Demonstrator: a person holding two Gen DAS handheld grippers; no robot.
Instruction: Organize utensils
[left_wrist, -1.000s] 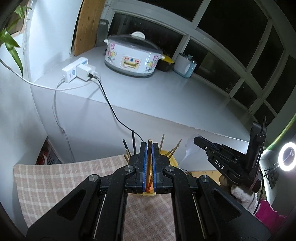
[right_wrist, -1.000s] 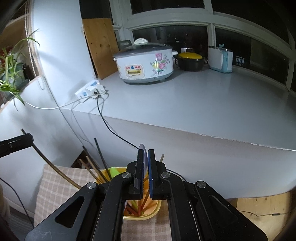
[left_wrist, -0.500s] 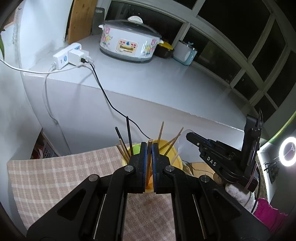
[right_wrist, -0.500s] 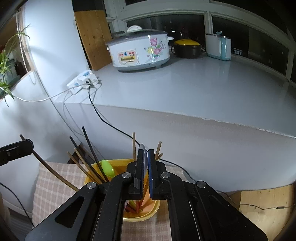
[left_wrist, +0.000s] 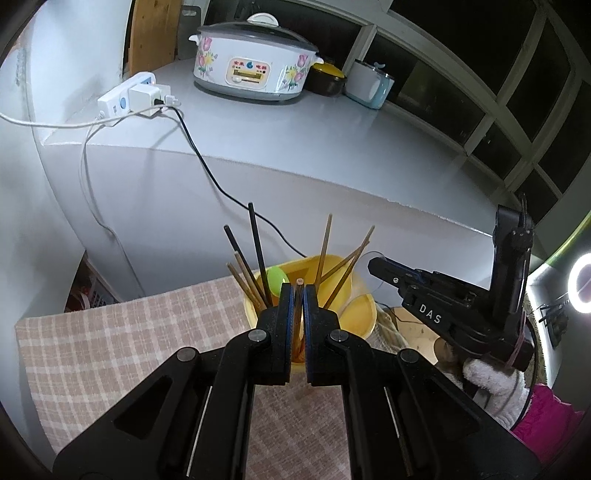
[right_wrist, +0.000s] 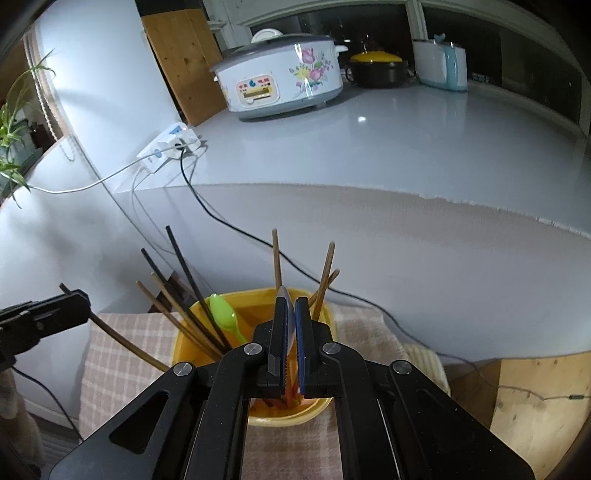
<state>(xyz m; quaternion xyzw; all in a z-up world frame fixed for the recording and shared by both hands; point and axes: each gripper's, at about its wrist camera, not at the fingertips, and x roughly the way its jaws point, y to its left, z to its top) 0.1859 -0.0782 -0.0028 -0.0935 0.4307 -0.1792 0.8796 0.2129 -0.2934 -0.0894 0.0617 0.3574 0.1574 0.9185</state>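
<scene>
1. Left gripper (left_wrist: 298, 295), frame centre: jaws clamped on a brown chopstick (left_wrist: 299, 282), end-on.
2. Right gripper (right_wrist: 291, 306): jaws shut on a thin flat utensil; can't tell what.
3. Yellow cup (right_wrist: 184, 343), lower centre on the checked cloth (right_wrist: 110, 354), holds chopsticks and a green spoon (right_wrist: 221, 314).
4. Chopsticks look light, stiff, slick: grip mid-shaft.

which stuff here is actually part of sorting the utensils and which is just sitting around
Part of the job:
- yellow tub
- chopsticks standing in it
- green spoon
- brown chopstick in the left gripper
- right gripper, shut on a thin utensil

Just lying about:
- floral cooker
- black pot
- power strip
- checked cloth
</scene>
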